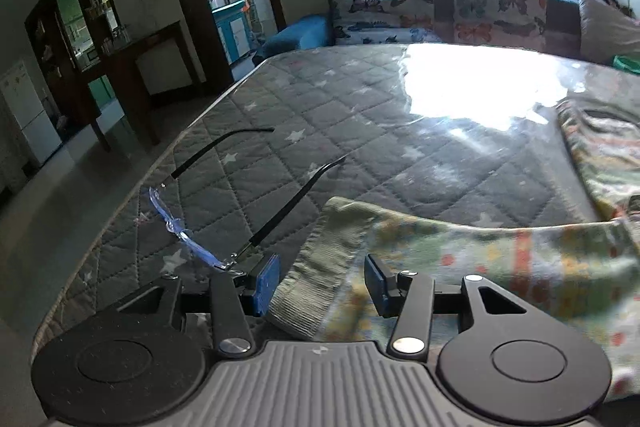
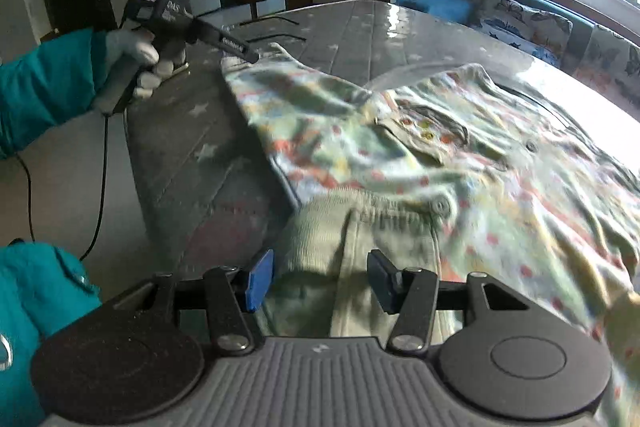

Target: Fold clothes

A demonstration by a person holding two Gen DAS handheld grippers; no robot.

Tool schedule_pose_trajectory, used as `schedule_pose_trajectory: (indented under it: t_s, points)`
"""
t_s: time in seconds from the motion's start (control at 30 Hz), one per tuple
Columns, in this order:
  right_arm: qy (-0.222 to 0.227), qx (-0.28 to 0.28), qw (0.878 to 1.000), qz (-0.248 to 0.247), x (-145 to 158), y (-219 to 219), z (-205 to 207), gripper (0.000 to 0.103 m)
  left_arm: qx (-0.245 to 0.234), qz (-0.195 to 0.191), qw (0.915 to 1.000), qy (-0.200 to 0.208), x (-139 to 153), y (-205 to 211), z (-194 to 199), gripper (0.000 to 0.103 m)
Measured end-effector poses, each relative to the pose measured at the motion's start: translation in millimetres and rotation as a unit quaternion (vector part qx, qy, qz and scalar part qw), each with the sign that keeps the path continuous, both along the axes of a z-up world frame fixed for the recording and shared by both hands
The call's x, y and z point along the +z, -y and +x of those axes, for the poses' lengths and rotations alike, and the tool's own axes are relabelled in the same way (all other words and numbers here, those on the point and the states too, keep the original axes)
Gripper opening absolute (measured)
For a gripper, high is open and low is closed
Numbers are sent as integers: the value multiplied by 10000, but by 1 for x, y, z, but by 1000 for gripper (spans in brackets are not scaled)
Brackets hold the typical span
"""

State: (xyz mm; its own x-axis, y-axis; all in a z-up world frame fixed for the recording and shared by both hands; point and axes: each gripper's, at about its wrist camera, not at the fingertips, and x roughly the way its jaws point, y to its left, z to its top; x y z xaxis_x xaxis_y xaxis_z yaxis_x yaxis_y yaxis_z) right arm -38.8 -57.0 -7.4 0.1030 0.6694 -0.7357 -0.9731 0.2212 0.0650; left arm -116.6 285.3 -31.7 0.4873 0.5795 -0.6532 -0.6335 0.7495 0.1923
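Note:
A small pale green patterned cardigan [image 2: 460,155] with buttons lies spread on the grey quilted mattress [image 2: 192,155]. In the left wrist view one sleeve [image 1: 500,251] stretches across, and its ribbed cuff [image 1: 320,267] lies between the open jaws of my left gripper [image 1: 320,281]. In the right wrist view my right gripper [image 2: 320,277] is open over the ribbed hem [image 2: 332,223] at the garment's near edge. The left gripper [image 2: 248,57] also shows there, its tip at the far sleeve cuff.
A pair of glasses [image 1: 224,211] lies on the mattress [image 1: 340,115] just left of the left gripper. The mattress edge [image 1: 120,203] drops to the floor on the left. Butterfly cushions [image 1: 496,11] line the far side under a bright window.

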Motion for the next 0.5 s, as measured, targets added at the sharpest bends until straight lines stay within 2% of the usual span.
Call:
schedule_pose_trajectory:
  t_s: [0.1,0.3,0.4,0.5]
  points:
    - [-31,-75,9997,229,10,10,4,53,-95,-4,9999,127,12,11,-4,51]
    - [165,-757,9970,81,8,31,25,54,-747,-244,9957,483,35,50,2,53]
    - [263,-1150,9930,71,4,47,34,54,-1353,-516,9877,586,39,80,14,53]
    - [35,-1672,9856,239,4,66,43,54,-1936,-765,9759,651,41,113,27,53]
